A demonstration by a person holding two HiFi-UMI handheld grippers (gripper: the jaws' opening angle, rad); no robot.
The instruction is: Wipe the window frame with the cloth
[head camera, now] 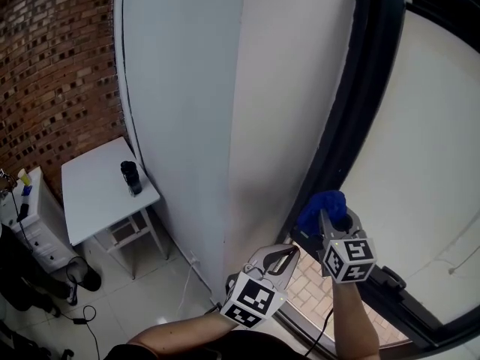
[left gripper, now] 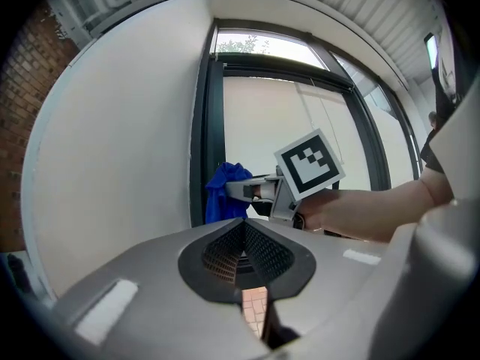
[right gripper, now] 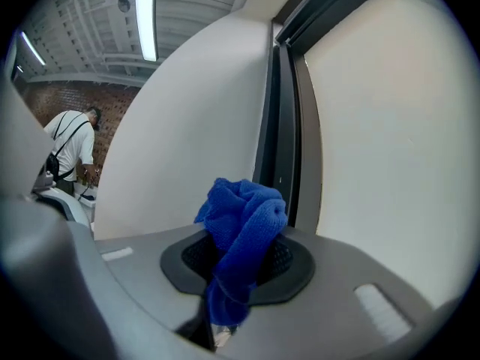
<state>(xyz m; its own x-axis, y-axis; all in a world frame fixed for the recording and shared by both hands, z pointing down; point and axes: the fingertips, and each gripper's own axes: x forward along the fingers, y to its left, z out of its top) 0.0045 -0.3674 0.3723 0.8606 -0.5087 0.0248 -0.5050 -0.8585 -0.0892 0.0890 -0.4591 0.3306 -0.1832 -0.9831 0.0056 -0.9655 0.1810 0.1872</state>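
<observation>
At the lower stretch of the dark window frame [head camera: 346, 118], the right gripper [head camera: 330, 220] clamps a bunched blue cloth [head camera: 321, 205] between its jaws, close up to the frame, though contact cannot be made out. The left gripper [head camera: 287, 254] hangs just beside and below it, jaws pressed together on nothing. Off to the left, a dark cup [head camera: 130, 177] stands at the wall-side edge of a small white table [head camera: 90, 193].

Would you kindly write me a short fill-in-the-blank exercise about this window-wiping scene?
The crumpled terry cloth in the right gripper is ____ in colour.
The jaws of the left gripper are ____, with nothing between them.
In the head view, the black metal window frame lies ____ of the white wall.
Missing words: blue; shut; right.
</observation>
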